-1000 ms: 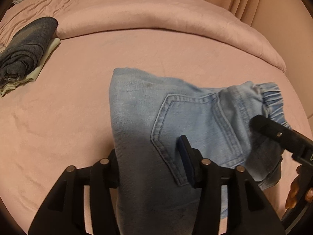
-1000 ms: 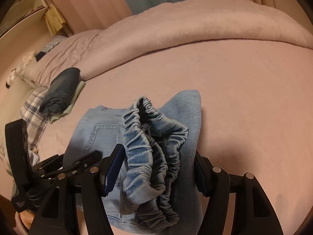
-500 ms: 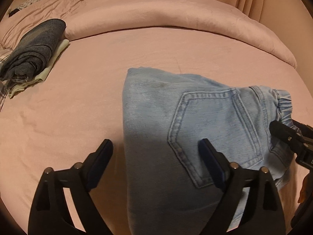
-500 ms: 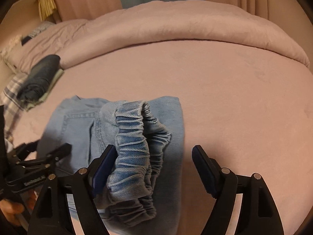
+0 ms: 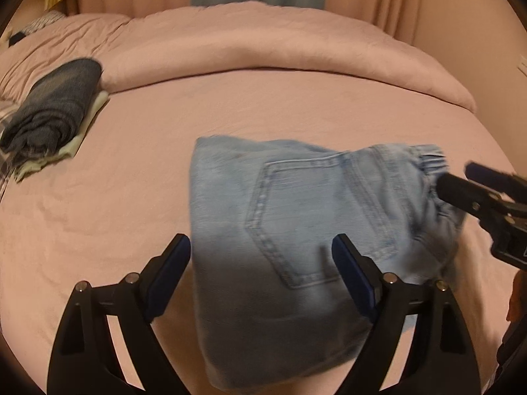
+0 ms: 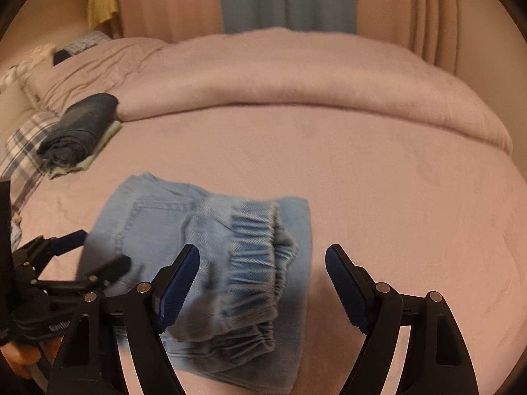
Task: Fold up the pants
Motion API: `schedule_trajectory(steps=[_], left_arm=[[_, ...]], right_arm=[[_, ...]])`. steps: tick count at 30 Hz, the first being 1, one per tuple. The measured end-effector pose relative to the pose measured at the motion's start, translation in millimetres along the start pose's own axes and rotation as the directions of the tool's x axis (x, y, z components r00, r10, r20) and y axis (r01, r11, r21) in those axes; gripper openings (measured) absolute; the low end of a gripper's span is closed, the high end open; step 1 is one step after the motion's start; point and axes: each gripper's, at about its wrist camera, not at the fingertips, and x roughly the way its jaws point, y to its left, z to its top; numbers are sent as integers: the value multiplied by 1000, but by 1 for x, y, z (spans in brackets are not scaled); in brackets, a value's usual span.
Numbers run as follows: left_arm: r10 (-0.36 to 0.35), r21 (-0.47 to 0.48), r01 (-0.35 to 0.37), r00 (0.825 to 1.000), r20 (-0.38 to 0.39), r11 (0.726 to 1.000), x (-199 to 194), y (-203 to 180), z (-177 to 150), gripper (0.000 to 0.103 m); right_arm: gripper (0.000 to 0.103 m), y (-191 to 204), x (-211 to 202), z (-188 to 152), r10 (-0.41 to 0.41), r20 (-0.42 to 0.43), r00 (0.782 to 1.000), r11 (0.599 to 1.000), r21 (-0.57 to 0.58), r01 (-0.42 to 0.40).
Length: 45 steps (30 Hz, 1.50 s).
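We hold our black left gripper point(image 5: 262, 270) and black right gripper point(image 6: 262, 275) side by side, blue-padded jaws spread wide, gripping nothing.

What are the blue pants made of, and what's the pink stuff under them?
The light blue pants look like denim: faded matte weave, raised stitching round the back pocket, gathered elastic waistband. The pink sheet looks like soft matte cloth, perhaps cotton; it shows fine wrinkles and no shine.

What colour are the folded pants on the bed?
Light blue denim pants, clearest in the left wrist view.
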Motion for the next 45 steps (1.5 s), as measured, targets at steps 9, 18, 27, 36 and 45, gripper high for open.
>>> schedule_trajectory(steps=[9, 18, 27, 36, 45], left_arm=[[23, 61, -23, 1000, -5, 998, 4, -5, -7, 71], [39, 91, -38, 999, -11, 995, 11, -4, -10, 71], [50, 48, -51, 999, 15, 998, -11, -1, -14, 74], [79, 22, -78, 996, -43, 997, -13, -2, -24, 80], [92, -86, -94, 995, -23, 992, -72, 6, -19, 102]], right_arm=[[56, 14, 21, -6, 24, -36, 999, 996, -86, -27], [51, -3, 44, -14, 92, -110, 990, 996, 8, -92], [51, 0, 6, -17, 90, -37, 995, 996, 15, -90], [51, -4, 19, -30, 82, -115, 990, 996, 39, -79], [86, 8, -44, -24, 93, -49, 994, 996, 15, -92]])
